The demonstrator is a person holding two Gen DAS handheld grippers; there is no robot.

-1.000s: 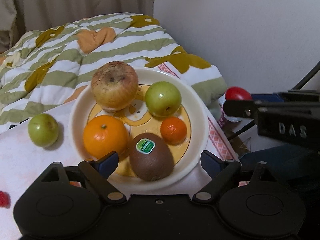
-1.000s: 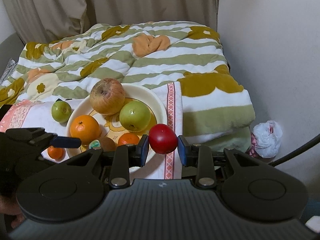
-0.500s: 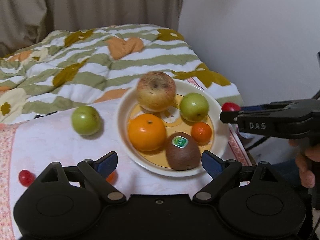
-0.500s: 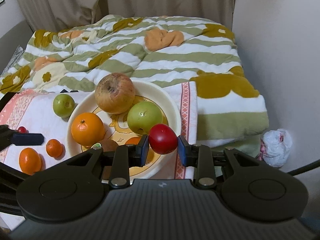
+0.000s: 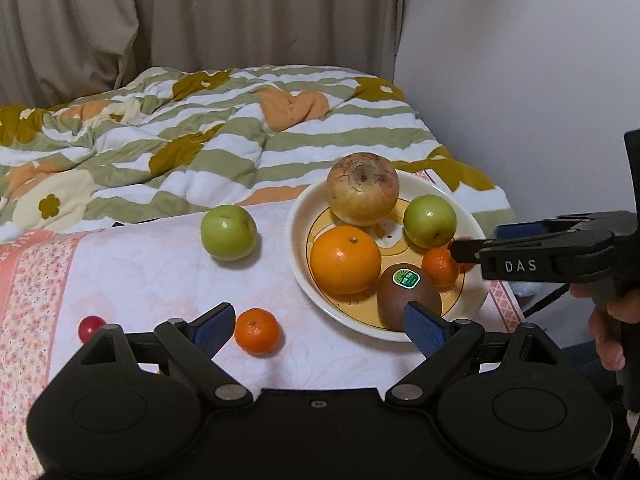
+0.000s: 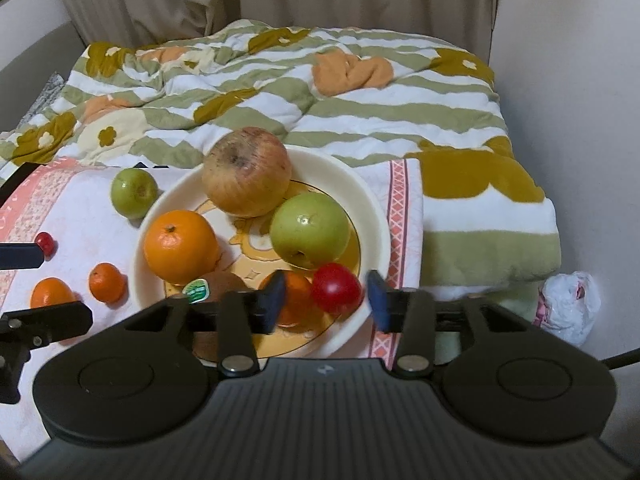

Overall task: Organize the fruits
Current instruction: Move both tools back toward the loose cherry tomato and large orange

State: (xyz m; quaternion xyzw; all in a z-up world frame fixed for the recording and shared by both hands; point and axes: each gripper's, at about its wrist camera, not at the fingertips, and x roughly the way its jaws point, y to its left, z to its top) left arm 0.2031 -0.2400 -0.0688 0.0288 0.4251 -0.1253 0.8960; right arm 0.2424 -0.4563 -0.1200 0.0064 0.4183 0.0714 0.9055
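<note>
A cream plate (image 6: 372, 208) holds a large blotched apple (image 6: 246, 172), a green apple (image 6: 308, 230), an orange (image 6: 180, 246), a stickered kiwi (image 6: 218, 284) and a small mandarin (image 6: 296, 292). My right gripper (image 6: 326, 292) hangs over the plate's near right rim with its jaws opening. A red round fruit (image 6: 335, 288) lies between them, and neither pad presses on it. My left gripper (image 5: 318, 322) stands open above the cloth in front of the plate, with nothing in it. On the cloth lie a green apple (image 5: 228, 232), a mandarin (image 5: 256, 330) and a small red fruit (image 5: 90, 328).
The plate sits on a white and pink cloth (image 5: 152, 280) over a low table. A striped quilt (image 5: 224, 136) lies behind it. A wall is close on the right, with a white plastic bag (image 6: 568, 304) on the floor. A second mandarin (image 6: 52, 292) lies at the left.
The right gripper sank toward the plate and its jaws parted, letting go of the red fruit. The left gripper drew back and left from the plate, bringing the loose fruits into its view.
</note>
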